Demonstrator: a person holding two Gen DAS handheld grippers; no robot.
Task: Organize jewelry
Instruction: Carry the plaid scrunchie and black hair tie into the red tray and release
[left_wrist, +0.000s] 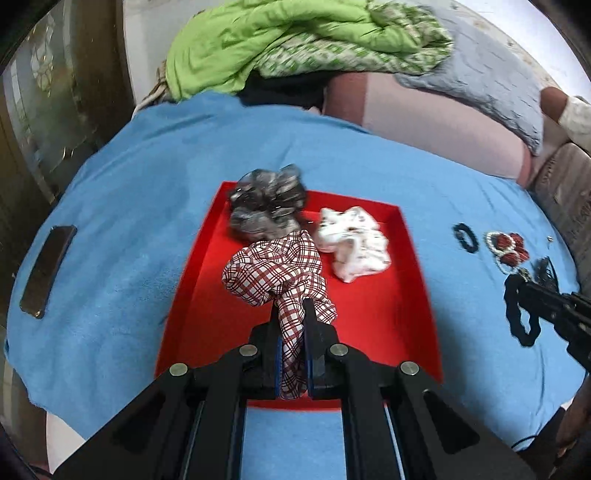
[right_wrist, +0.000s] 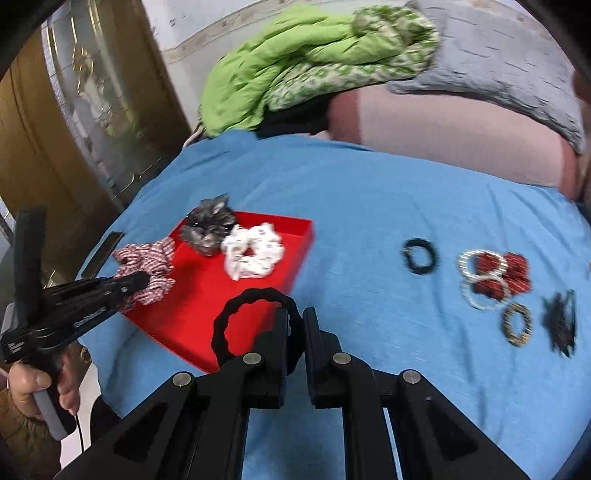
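Scrunchies gather in the red tray (left_wrist: 413, 295) as the left wrist view shows the left claw (left_wrist: 291, 317) clamped on a tail of the red plaid scrunchie (left_wrist: 273, 273), the rest of it bunched just ahead of the fingertips over the tray floor. Beyond lie a grey scrunchie (left_wrist: 266, 206) and, ahead to the right, a white printed scrunchie (left_wrist: 354, 243). Far right, the right claw (left_wrist: 517, 291) meets a black hair tie (left_wrist: 517, 317) on the blue bedspread (left_wrist: 129, 184).

Right wrist view: the right claw (right_wrist: 295, 314), nearly closed, pinches the black hair tie (right_wrist: 255, 295), whose loop arcs left toward the tray (right_wrist: 291, 229). Right of the fingers wait a small black hair tie (right_wrist: 419, 255), pearl bracelets (right_wrist: 480, 280) and a gold bracelet (right_wrist: 517, 323).

Judged step: depositing the plaid piece; next, the left claw should open and the right carry its tie left into the tray.
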